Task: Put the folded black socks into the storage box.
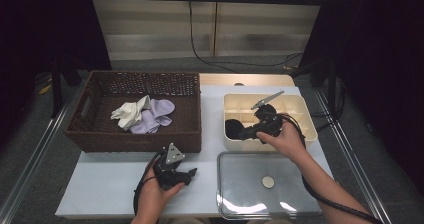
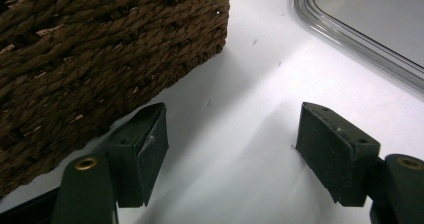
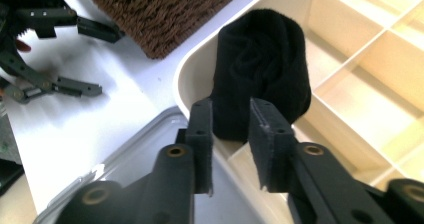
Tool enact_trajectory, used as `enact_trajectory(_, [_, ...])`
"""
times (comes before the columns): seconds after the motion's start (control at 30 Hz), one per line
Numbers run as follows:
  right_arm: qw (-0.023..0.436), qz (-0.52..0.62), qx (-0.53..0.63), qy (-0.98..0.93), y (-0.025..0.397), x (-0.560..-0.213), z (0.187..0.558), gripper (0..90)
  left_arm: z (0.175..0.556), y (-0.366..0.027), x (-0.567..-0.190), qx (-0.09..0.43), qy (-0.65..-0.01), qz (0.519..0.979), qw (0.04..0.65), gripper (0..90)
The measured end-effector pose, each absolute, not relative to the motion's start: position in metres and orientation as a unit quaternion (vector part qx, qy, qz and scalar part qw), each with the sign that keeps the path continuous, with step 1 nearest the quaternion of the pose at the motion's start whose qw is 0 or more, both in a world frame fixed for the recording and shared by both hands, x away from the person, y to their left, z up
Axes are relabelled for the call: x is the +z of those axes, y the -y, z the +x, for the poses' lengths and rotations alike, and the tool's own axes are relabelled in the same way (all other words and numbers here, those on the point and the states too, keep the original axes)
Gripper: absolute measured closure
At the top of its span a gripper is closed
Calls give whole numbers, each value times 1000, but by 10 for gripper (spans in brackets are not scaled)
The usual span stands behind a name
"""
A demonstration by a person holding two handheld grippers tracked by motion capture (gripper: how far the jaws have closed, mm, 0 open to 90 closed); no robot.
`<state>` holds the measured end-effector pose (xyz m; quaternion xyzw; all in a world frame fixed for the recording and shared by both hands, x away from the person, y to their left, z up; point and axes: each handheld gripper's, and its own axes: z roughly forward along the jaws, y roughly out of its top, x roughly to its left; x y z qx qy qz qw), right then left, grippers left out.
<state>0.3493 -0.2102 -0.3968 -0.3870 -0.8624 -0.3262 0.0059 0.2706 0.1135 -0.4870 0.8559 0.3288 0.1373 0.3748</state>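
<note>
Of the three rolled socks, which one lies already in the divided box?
The black sock, in the near-left compartment of the cream box at the right tool. The white sock and lilac sock lie in the wicker basket.

Black rolled sock (image 3: 260, 66): dark, soft knit, bundled into compact roll, fold swirl visible on top. Sits in near-left corner compartment of cream divided box (image 3: 350, 84), against rounded corner wall, filling most of cell. Stands roughly upright, bulging above dividers. In high view sock (image 1: 233, 127) shows as dark lump at box's (image 1: 300, 104) left front corner. Other visible compartments hold nothing.
</note>
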Motion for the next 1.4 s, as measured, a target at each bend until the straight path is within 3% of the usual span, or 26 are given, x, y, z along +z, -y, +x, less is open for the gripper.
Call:
enact_trajectory(0.23, [-6, -368, -328, 870, 212, -391, 333, 544, 271, -114, -487, 138, -330, 856, 373, 284])
enact_trajectory(0.5, [-13, -328, -343, 880, 213, -396, 308, 425, 271, -114, -487, 138, -329, 856, 373, 284])
enact_trajectory(1.1, [-25, -316, -344, 884, 236, -436, 278, 293, 271, -114, -487, 138, -328, 856, 375, 283])
enact_trajectory(1.4, [-42, -318, -352, 879, 251, -454, 270, 271, 271, -114, -487, 138, -328, 856, 375, 283])
